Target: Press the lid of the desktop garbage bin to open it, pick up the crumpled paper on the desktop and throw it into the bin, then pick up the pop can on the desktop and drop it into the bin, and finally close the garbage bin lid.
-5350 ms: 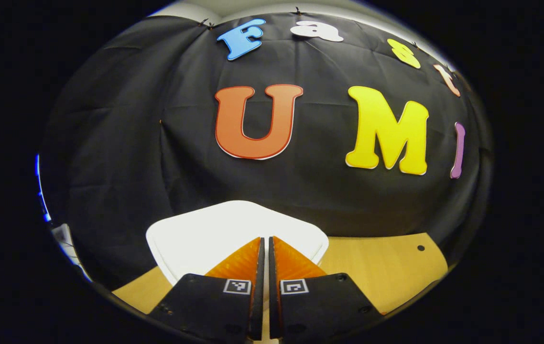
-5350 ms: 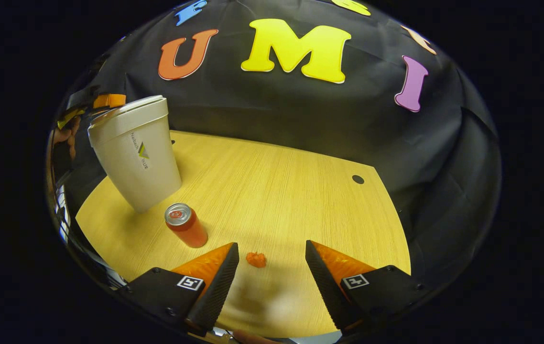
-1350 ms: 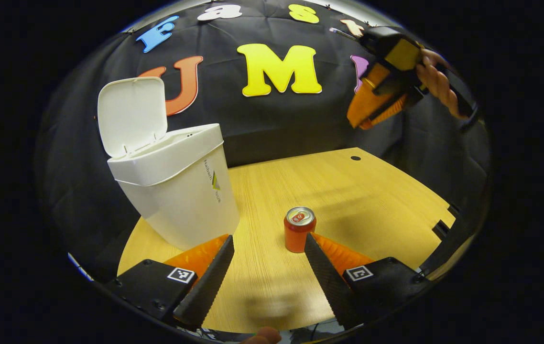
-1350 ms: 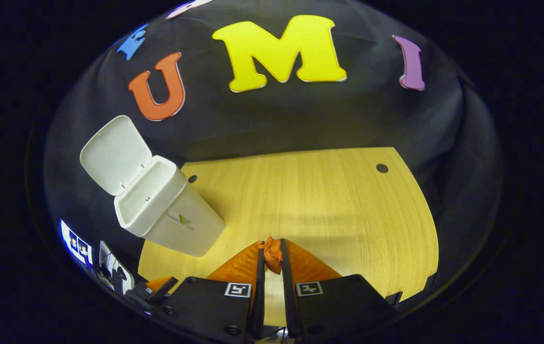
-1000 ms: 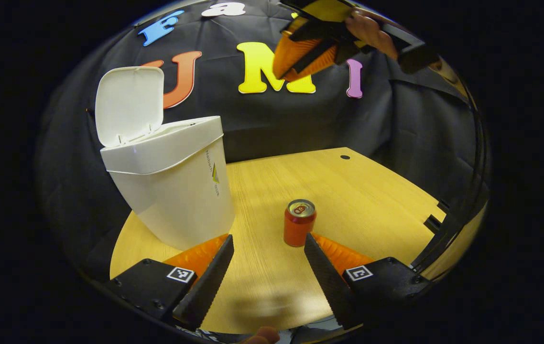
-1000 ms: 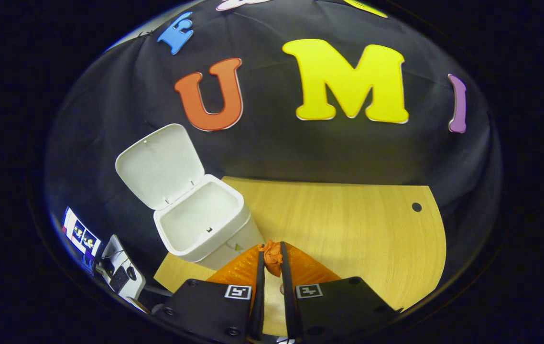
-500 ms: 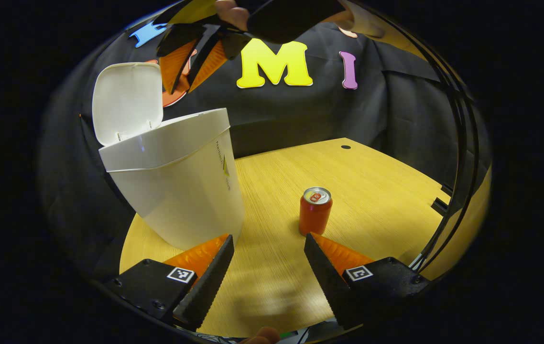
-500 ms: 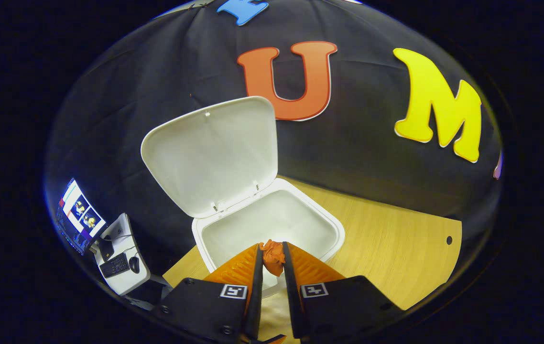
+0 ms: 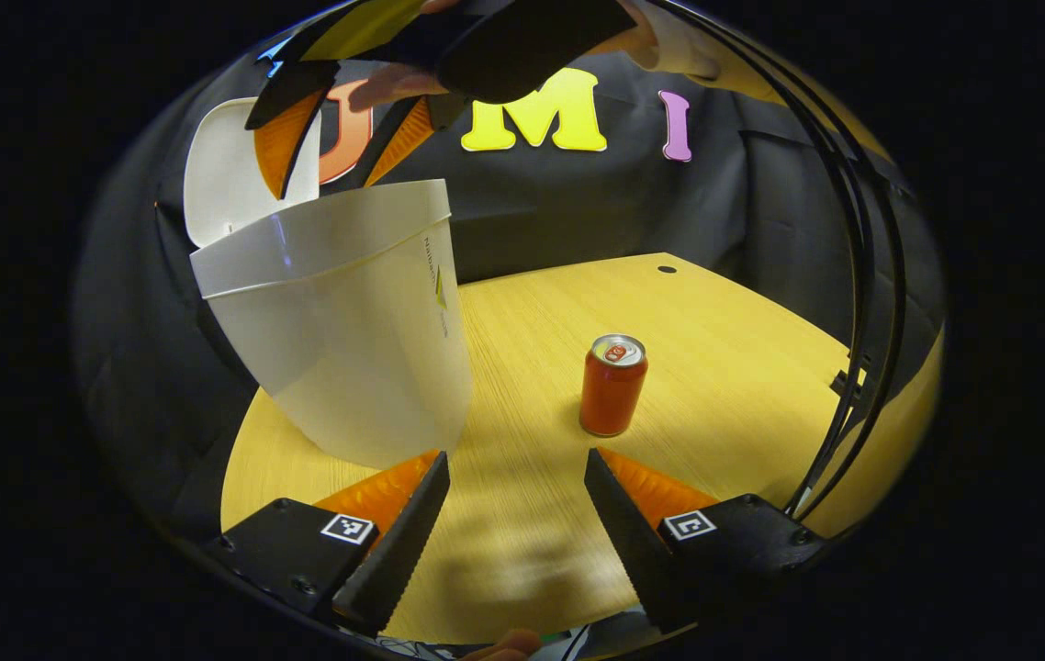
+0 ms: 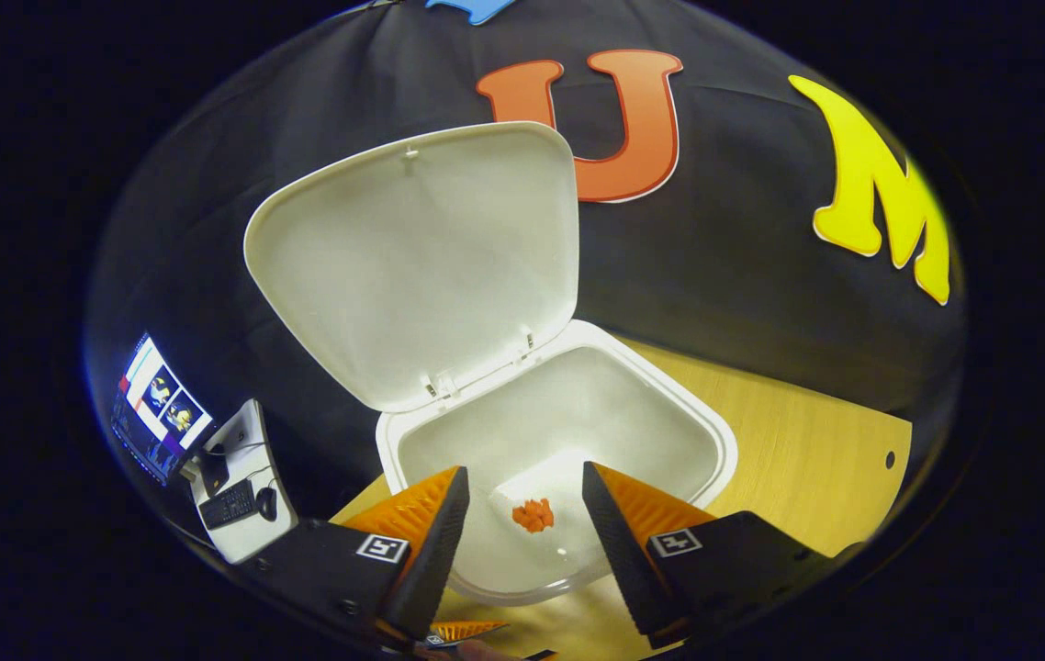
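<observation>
The left gripper [image 9: 513, 491], fingers spread and empty, hovers low over the tabletop [image 9: 724, 340] just short of the upright pop can [image 9: 612, 385]. The can looks light, rigid and smooth, so a mid-body grip suits it. Beyond, the right gripper [image 10: 518, 514], fingers spread, hangs over the open bin [image 10: 669, 413], with the crumpled paper [image 10: 533, 515] lying inside.

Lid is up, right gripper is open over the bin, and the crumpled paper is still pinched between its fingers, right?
Not quite. The right gripper view shows the crumpled paper lying on the bottom of the bin, not pinched. The rest holds: the lid is up and the right gripper is open over the bin.
</observation>
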